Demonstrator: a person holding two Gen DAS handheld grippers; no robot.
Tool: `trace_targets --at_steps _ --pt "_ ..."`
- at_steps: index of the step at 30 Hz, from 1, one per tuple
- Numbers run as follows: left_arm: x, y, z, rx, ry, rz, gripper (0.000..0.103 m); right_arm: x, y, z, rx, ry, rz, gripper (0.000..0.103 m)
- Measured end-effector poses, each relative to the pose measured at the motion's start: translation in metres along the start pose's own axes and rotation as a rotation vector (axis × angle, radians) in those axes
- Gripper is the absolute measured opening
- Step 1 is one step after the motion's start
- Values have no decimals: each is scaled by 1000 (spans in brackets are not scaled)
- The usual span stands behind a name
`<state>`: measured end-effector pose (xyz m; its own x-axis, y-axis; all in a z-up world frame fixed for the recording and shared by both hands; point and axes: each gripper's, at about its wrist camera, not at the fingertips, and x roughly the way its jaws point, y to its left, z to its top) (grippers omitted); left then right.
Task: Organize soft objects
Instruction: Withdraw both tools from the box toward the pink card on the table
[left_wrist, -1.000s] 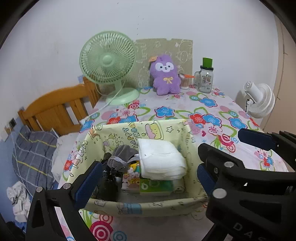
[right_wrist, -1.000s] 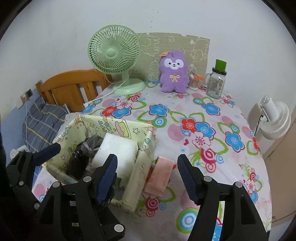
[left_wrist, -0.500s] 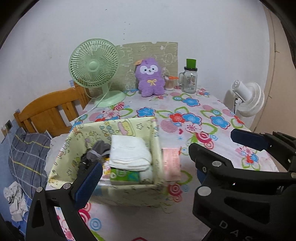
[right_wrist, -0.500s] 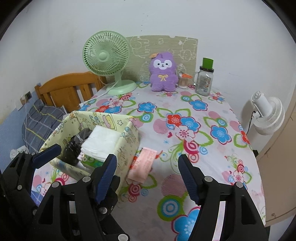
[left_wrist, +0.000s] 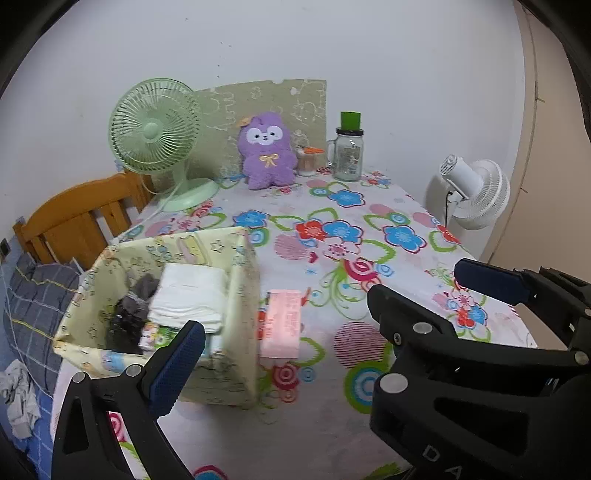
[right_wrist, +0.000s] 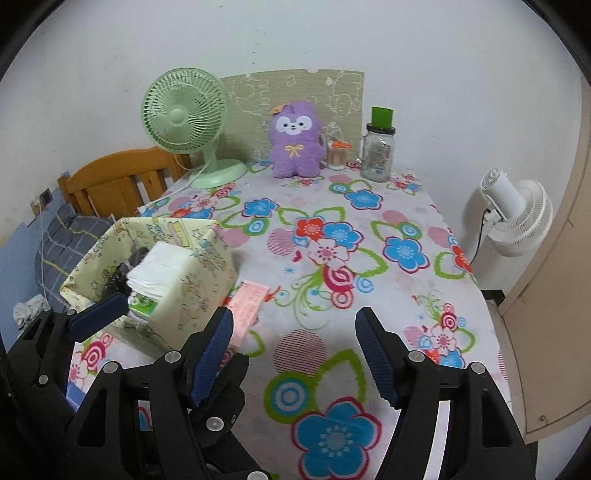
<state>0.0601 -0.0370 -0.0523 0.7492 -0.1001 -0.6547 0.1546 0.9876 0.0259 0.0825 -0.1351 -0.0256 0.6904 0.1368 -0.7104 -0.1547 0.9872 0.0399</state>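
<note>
We see right gripper (right_wrist: 295, 354) fingers wide, empty | left gripper (left_wrist: 280, 328) fingers wide, empty | fabric bin (left_wrist: 236, 280) contents partly hidden: white folded cloth (left_wrist: 188, 291) visible, dark items (left_wrist: 129, 314) unclear

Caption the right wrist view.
Open right gripper above floral tablecloth; fabric bin left, pink packet beside it.

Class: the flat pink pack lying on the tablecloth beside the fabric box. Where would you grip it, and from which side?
Grip the pink pack across its narrow width, coming down from above on the side away from the fabric box; it lies flat, its long edge near the box wall.
</note>
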Motion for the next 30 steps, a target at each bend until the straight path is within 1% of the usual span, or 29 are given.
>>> trace_targets --at_steps 3,12,21,22,24,30 --pt "5 -7 0 0 7 -12 103 2 -9 -3 9 4 -4 72" --pt "25 -21 1 -10 34 -16 102 15 -28 -7 27 20 -14 72" --pt "54 -28 1 -28 75 -12 101 39 -44 -9 39 52 -30 72" --pt "57 -28 0 -30 80 -10 101 42 -45 -9 38 57 -30 72" --pt "61 -31 1 -18 66 20 101 48 -48 -8 46 63 -30 72" --pt "72 -36 4 8 71 50 102 63 -56 -7 58 76 -36 72"
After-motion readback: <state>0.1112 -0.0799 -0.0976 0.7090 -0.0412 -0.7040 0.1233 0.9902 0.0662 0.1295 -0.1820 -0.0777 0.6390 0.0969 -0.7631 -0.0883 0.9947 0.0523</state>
